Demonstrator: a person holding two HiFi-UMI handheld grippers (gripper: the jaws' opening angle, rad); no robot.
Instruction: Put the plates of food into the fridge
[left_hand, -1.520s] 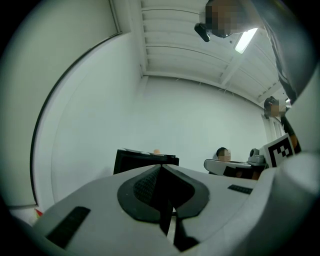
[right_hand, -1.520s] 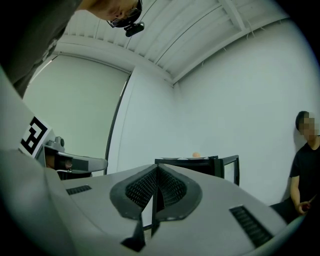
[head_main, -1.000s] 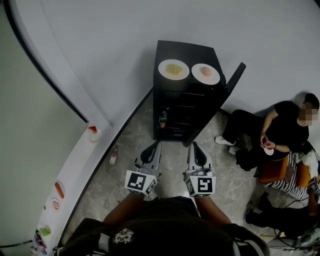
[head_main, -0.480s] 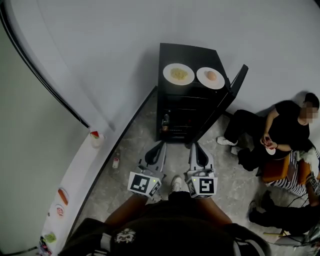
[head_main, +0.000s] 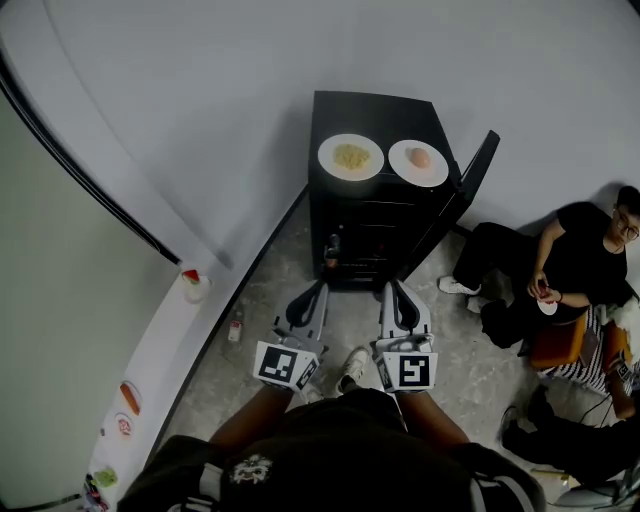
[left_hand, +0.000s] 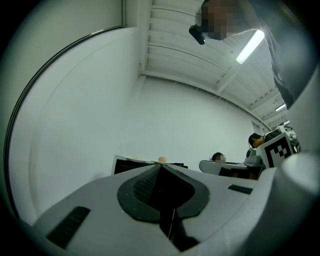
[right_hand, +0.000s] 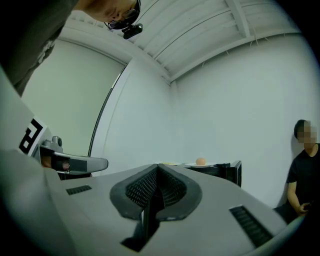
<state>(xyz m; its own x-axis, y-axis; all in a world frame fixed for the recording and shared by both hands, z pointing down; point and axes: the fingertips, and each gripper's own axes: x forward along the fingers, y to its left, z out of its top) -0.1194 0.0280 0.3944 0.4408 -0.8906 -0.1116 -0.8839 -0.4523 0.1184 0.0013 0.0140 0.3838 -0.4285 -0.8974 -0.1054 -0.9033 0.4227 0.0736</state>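
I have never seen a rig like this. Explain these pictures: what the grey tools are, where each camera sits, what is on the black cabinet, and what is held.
No robot here: a person holds two hand tools, the left gripper and the right gripper, each with two jaws. The top-down picture comes from a camera on the person's head; the other two come from cameras riding on each gripper, looking along its jaws. Both pairs of jaws are shut, with nothing between them. Ahead stands a small black fridge with its door open. On top sit two white plates: the left plate with yellowish food, the right plate with a roundish orange piece. A seated person is at the right.
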